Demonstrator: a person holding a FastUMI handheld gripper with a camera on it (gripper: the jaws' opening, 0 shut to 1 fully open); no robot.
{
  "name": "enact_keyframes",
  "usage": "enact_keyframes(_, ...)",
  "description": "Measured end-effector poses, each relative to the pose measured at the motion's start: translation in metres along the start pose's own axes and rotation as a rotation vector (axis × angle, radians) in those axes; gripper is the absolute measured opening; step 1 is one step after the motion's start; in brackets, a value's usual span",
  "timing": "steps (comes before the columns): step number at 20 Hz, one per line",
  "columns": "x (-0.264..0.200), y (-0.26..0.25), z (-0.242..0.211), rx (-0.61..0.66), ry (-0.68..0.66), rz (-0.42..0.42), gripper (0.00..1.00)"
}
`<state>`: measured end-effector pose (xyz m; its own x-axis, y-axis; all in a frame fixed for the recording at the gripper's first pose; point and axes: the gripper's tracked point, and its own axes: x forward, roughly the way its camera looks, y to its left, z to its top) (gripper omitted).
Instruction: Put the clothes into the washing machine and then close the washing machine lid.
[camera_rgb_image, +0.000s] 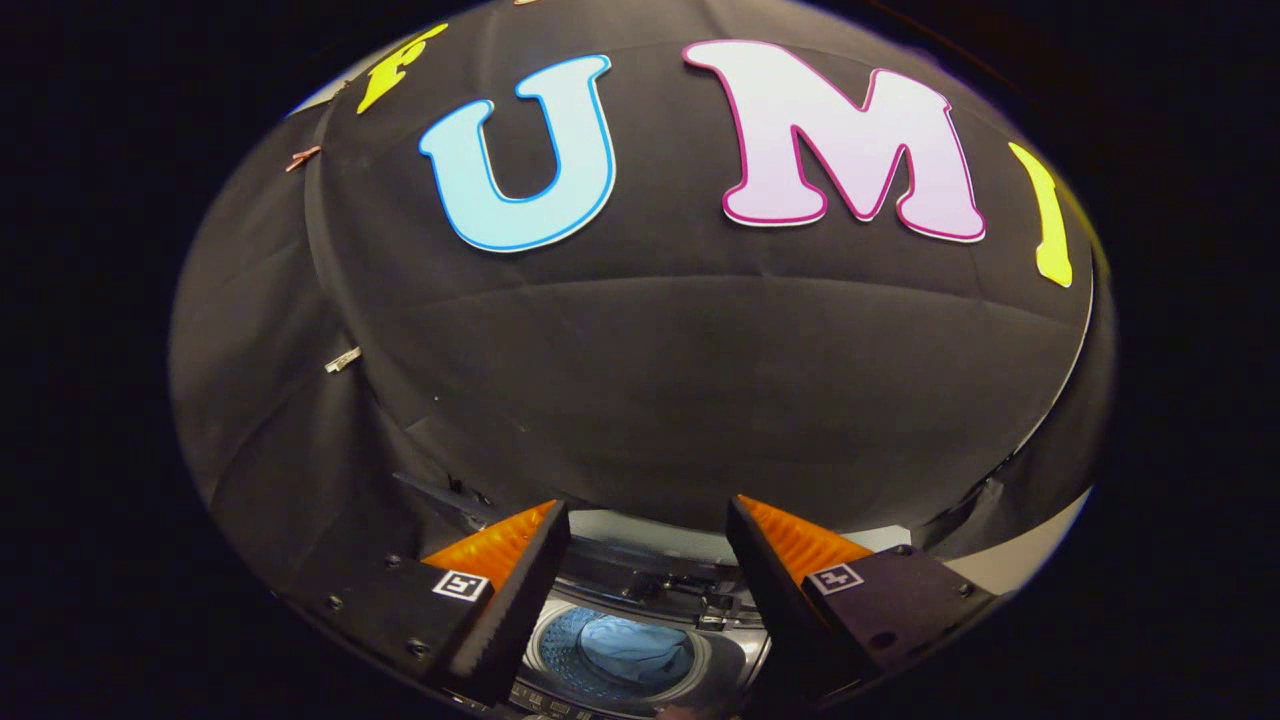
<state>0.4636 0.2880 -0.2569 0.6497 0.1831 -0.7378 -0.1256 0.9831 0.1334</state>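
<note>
Clothes (635, 650), a blue bundle, lie inside the drum of the washing machine (640, 600), below and between the fingers. Gripper (648, 560) stands wide open, holding nothing. Loading appears done; closing the lid judged outstanding, lid itself not discernible.

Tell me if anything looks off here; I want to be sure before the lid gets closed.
Nothing stands out. The blue clothes lie inside the washing machine drum, seen between the fingers, none draped over the rim. The gripper is open and holds nothing. The lid itself can't be judged from here.
</note>
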Motion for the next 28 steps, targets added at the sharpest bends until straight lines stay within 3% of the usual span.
enact_keyframes(9, 0.005, 0.008, -0.023, 0.052, 0.061, 0.005, 1.00)
enact_keyframes(18, -0.029, 0.018, -0.047, 0.033, 0.047, 0.016, 1.00)
enact_keyframes(28, -0.075, 0.032, -0.117, 0.009, 0.102, 0.063, 0.99)
